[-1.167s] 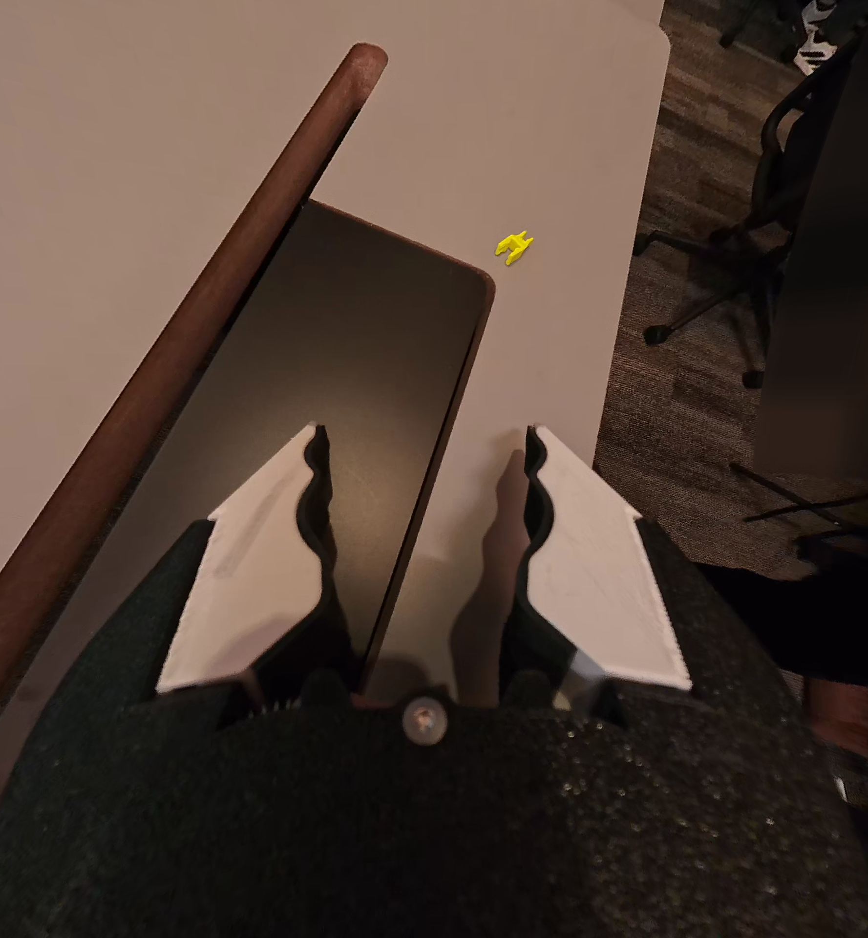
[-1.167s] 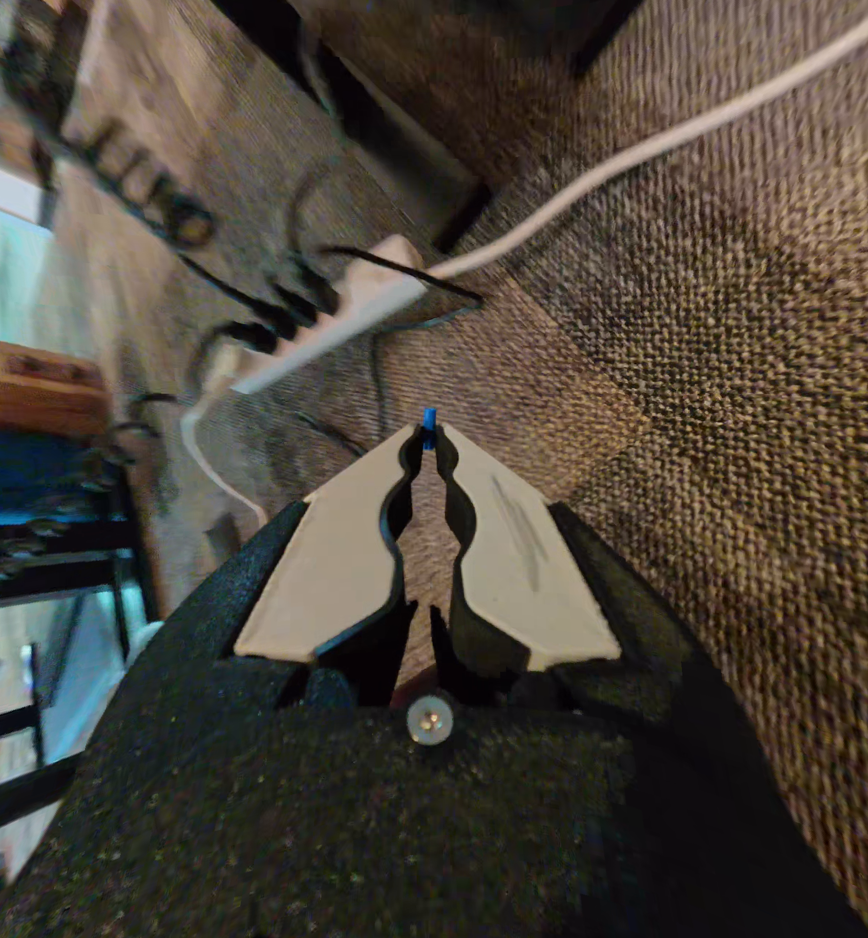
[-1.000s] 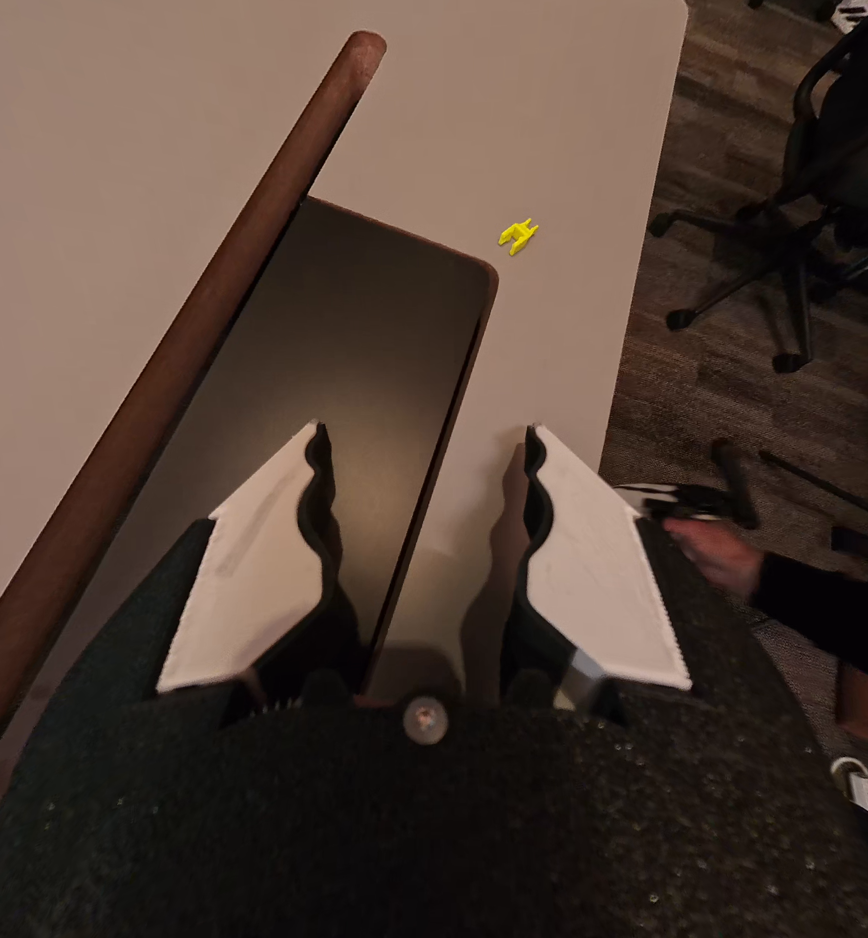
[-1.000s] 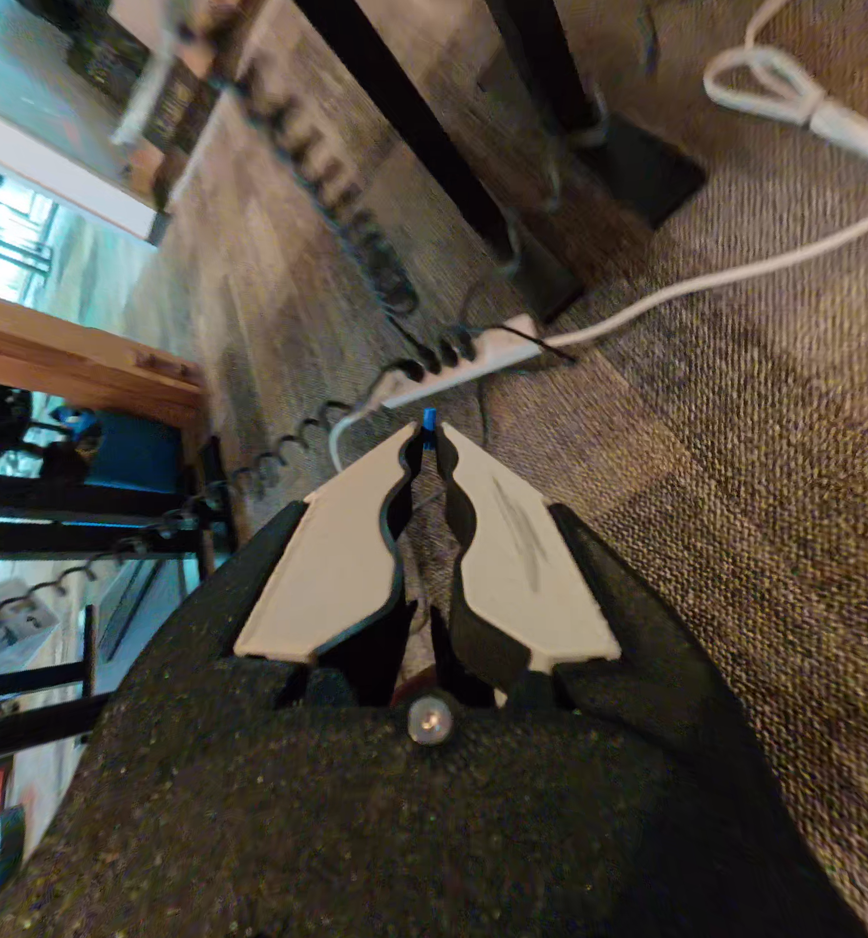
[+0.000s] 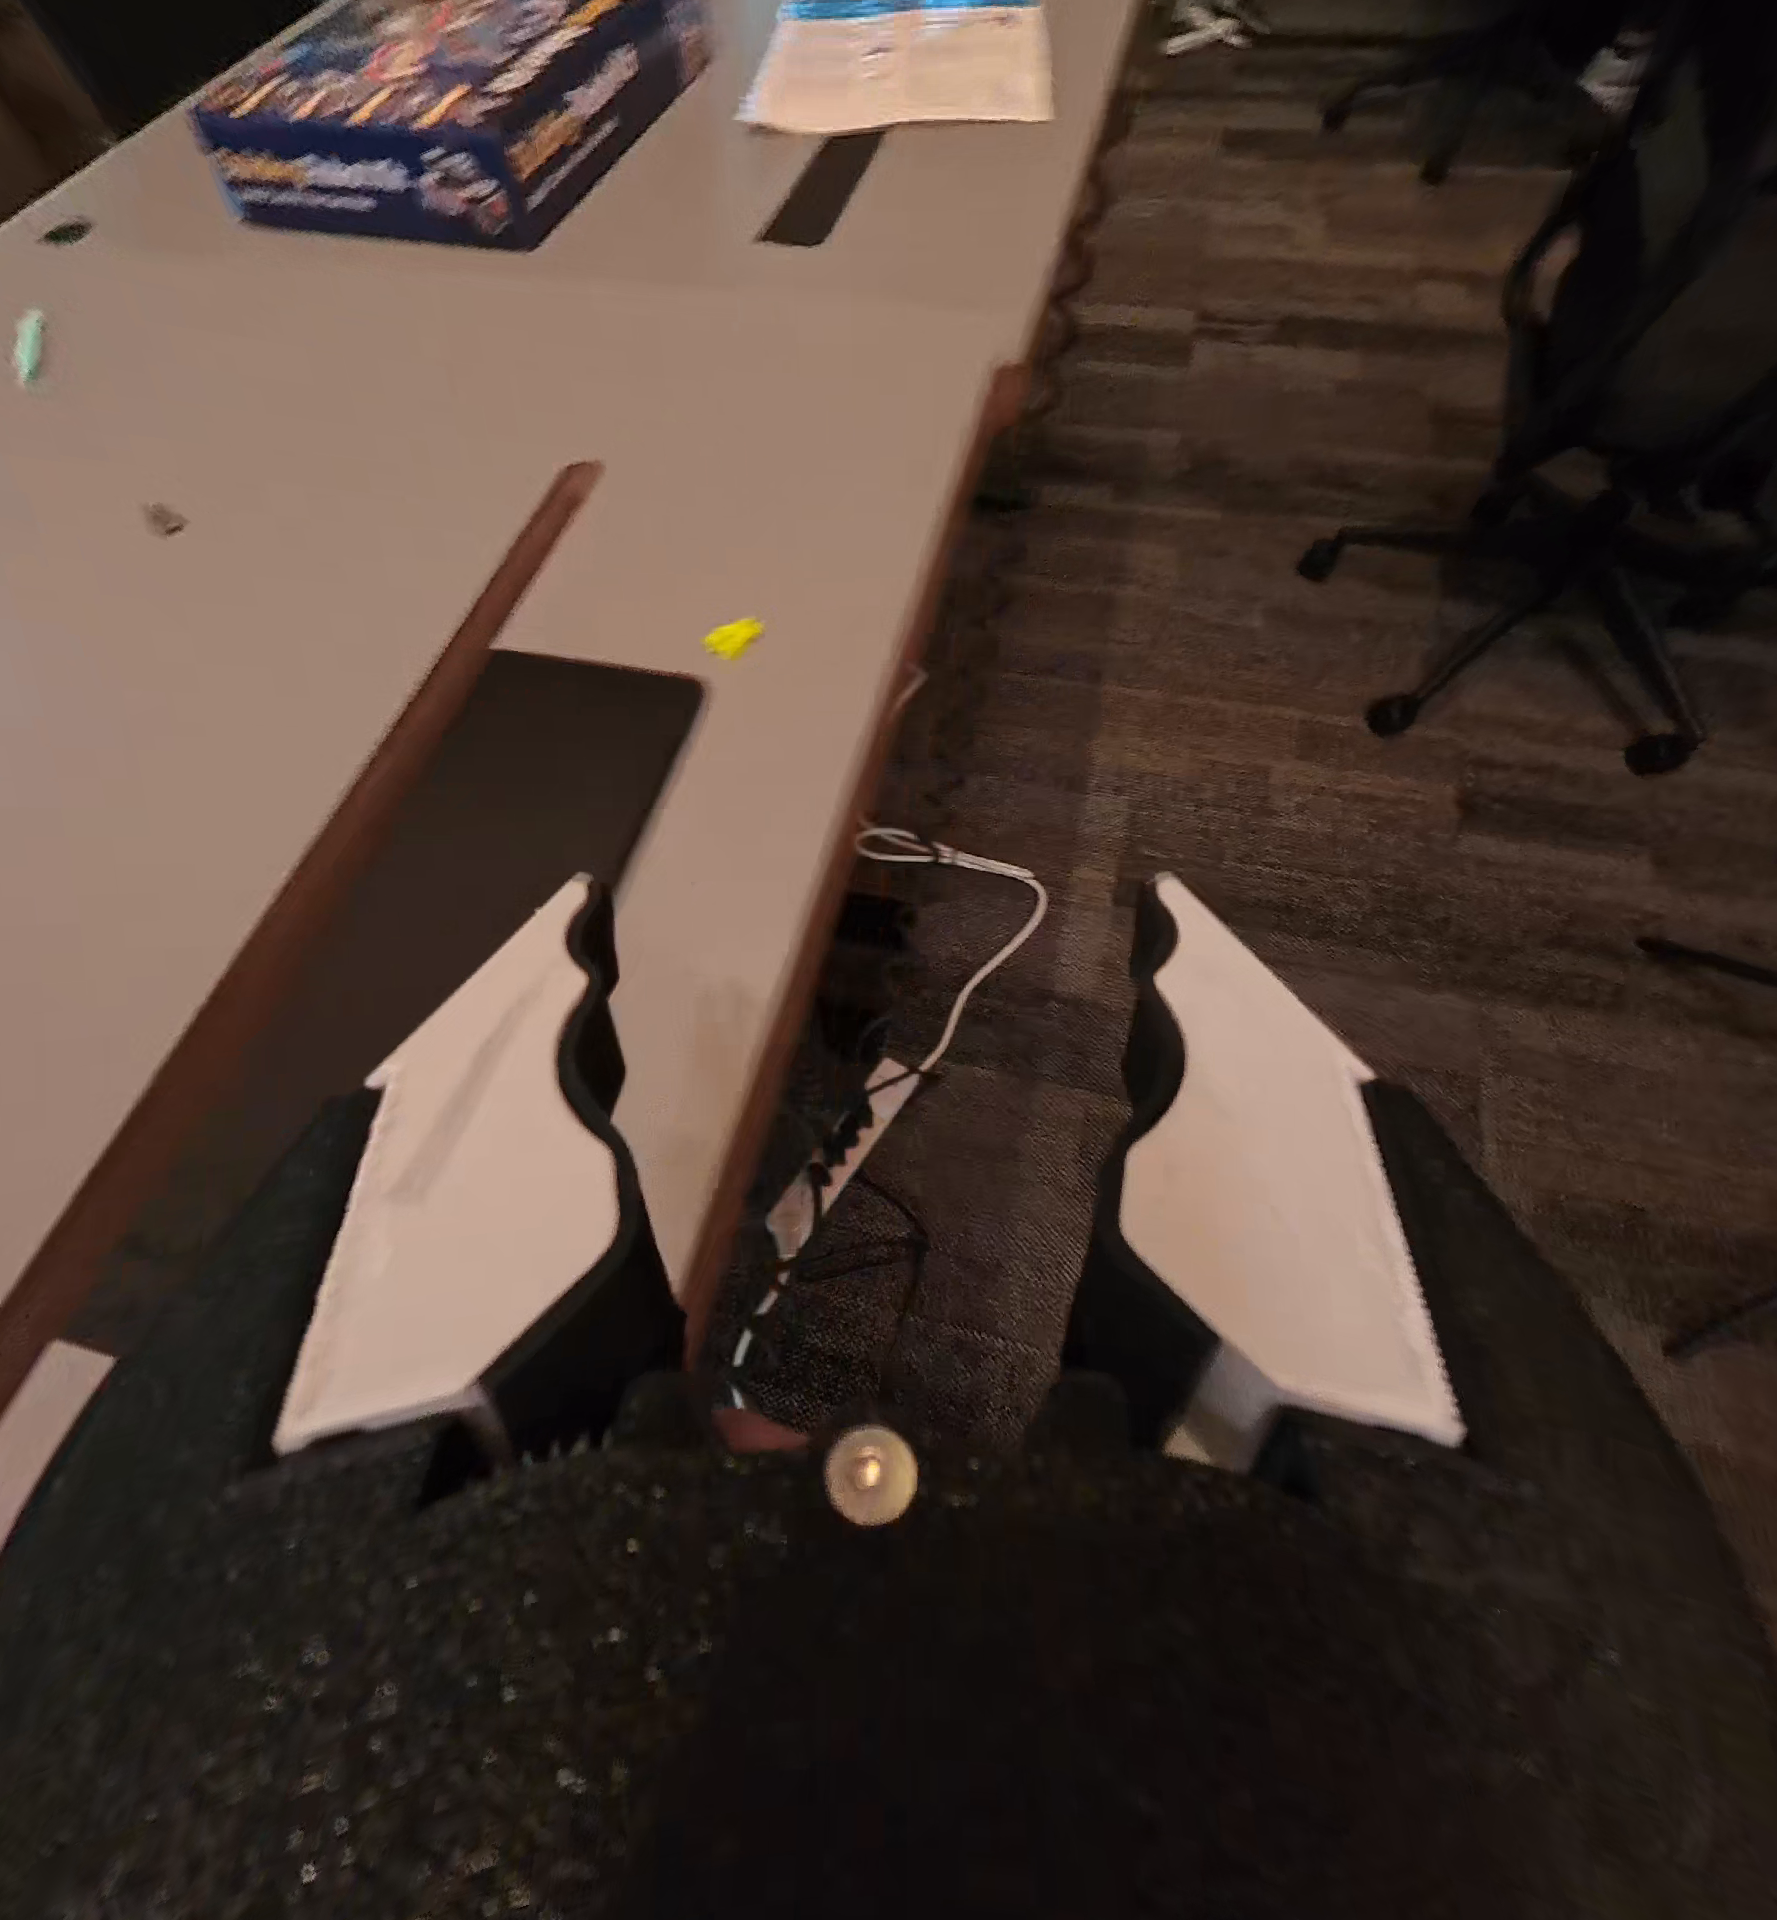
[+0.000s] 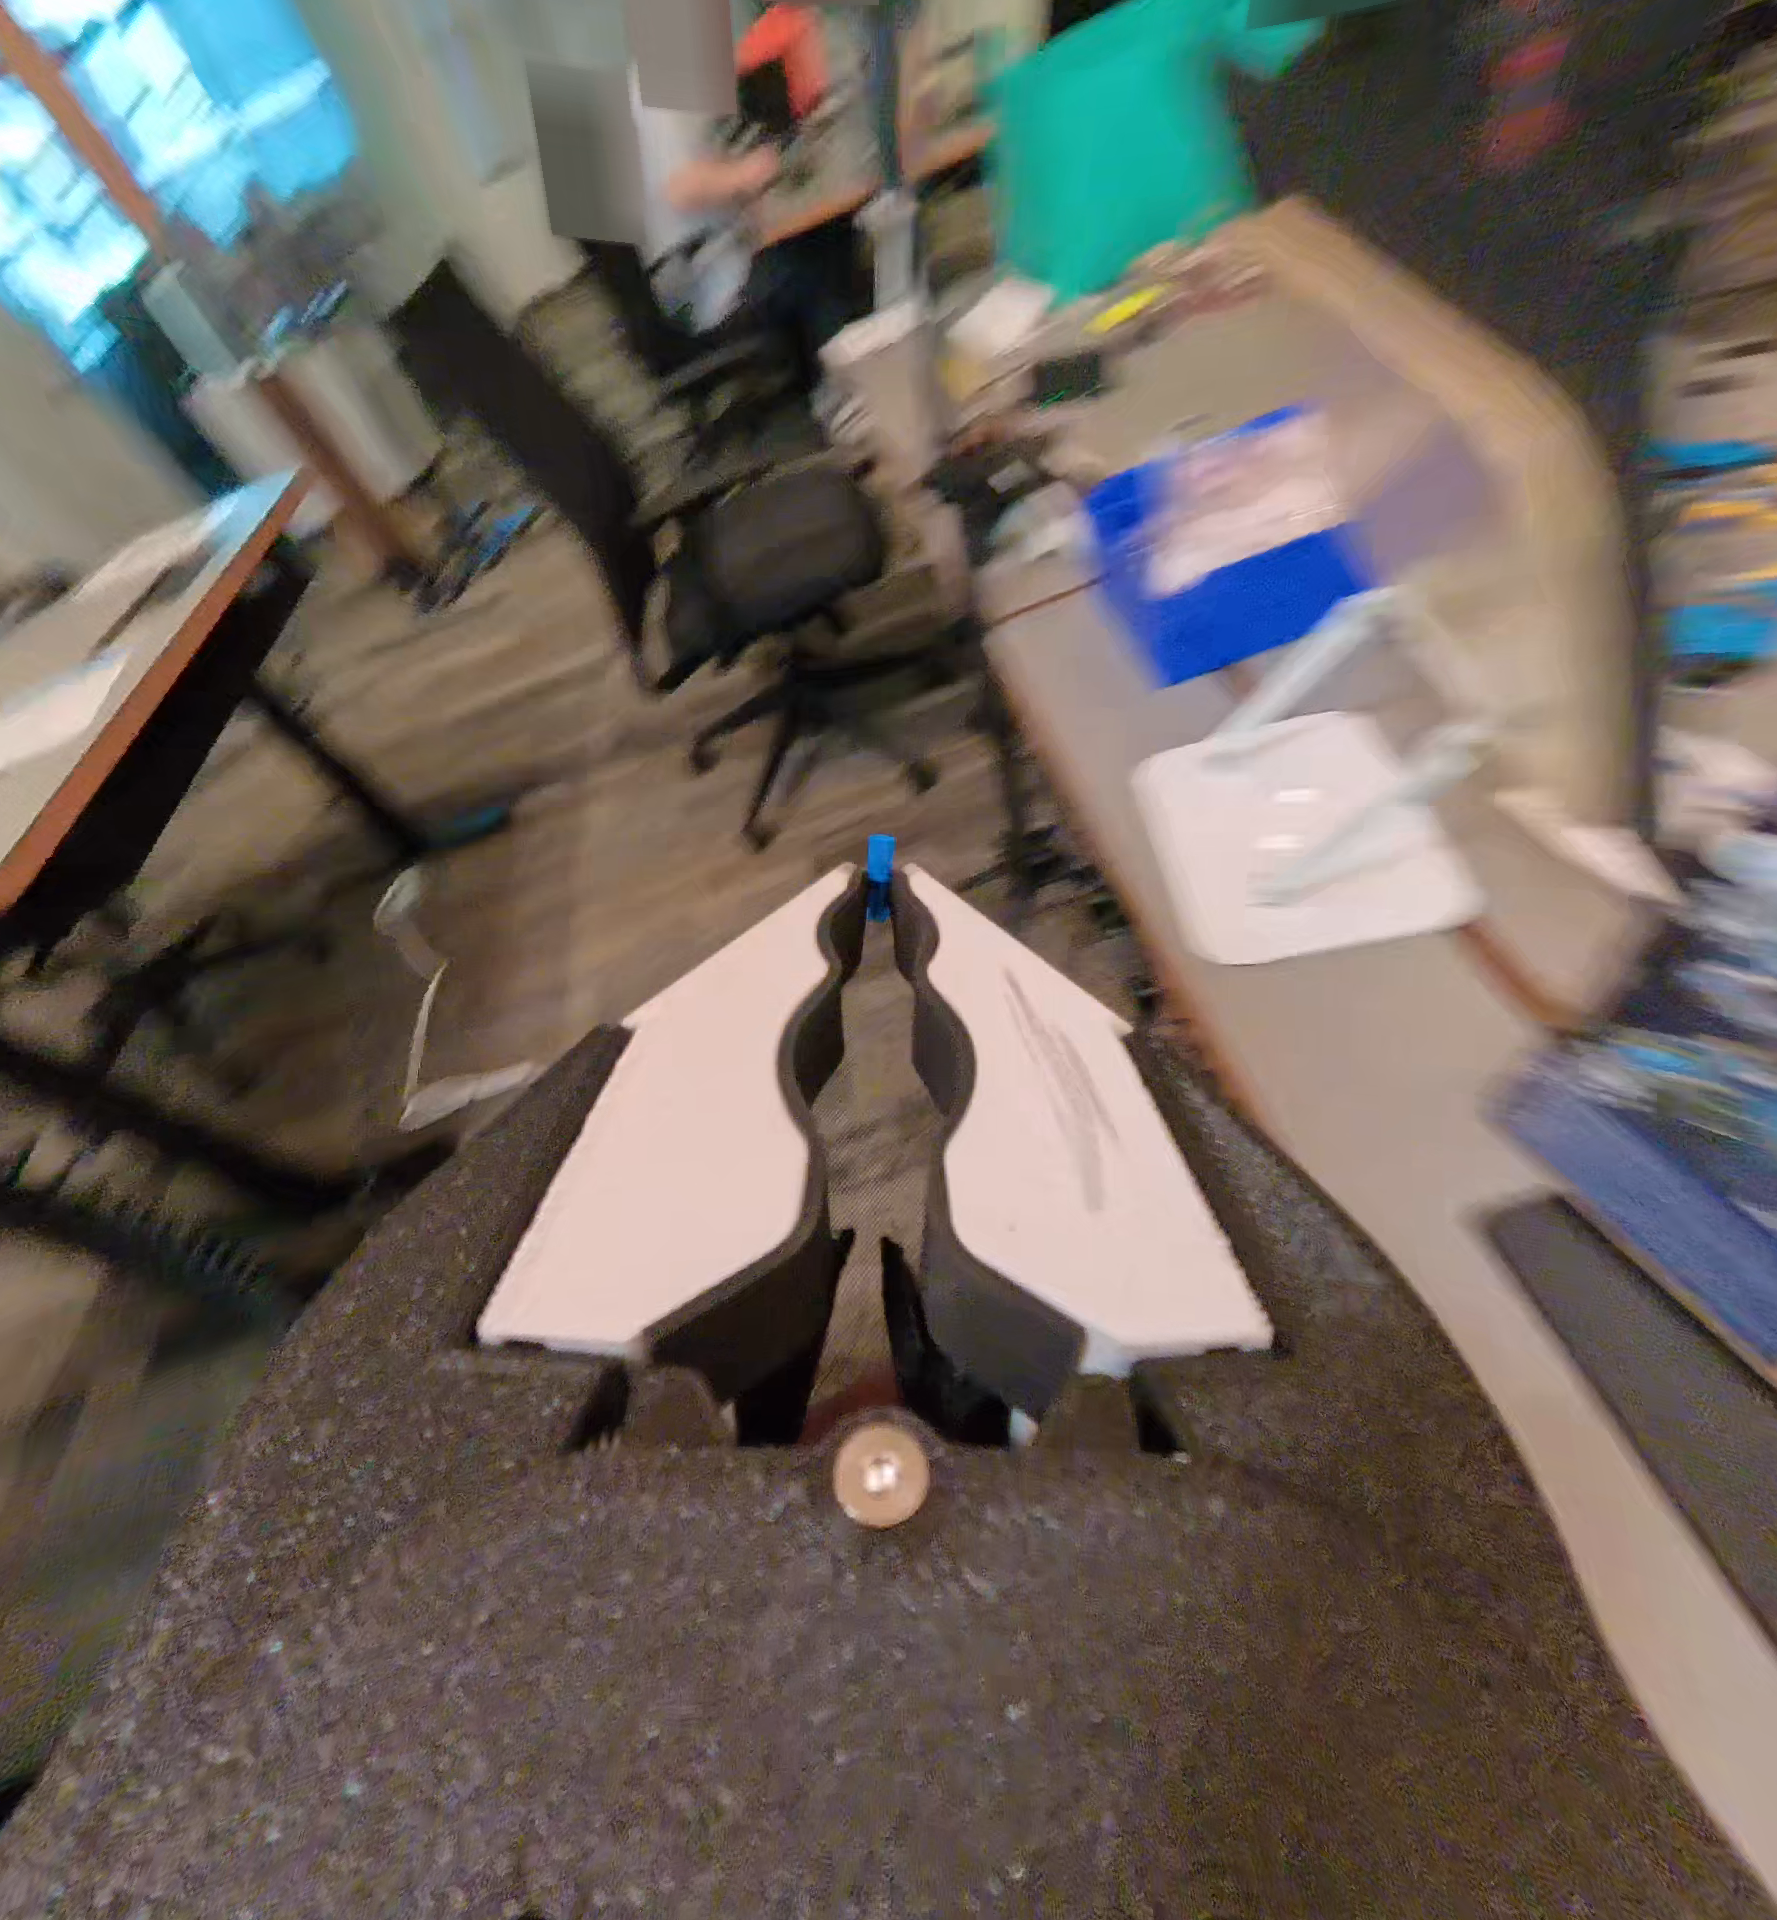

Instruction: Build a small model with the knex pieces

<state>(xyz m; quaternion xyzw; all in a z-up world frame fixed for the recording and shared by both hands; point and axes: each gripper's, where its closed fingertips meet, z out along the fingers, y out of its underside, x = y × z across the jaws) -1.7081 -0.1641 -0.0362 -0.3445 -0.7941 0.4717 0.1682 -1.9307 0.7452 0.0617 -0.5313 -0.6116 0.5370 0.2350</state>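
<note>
**One tiny blue piece in my right tongs**

One small blue piece sits pinched at the very tips of my right gripper. My right tongs are squeezed tight on it, up in the air over the carpet. I think it is hard plastic, very light and a bit slippery, so only the tips can hold it. It could pop out if I squeeze crooked.

This view is very blurry. A black chair stands ahead, and a grey desk runs along the right.

My left gripper is spread wide and holds nothing. It hangs over the edge of the grey table. A little yellow piece lies on that table, just past a dark mat. A white cable trails on the floor below.
</note>
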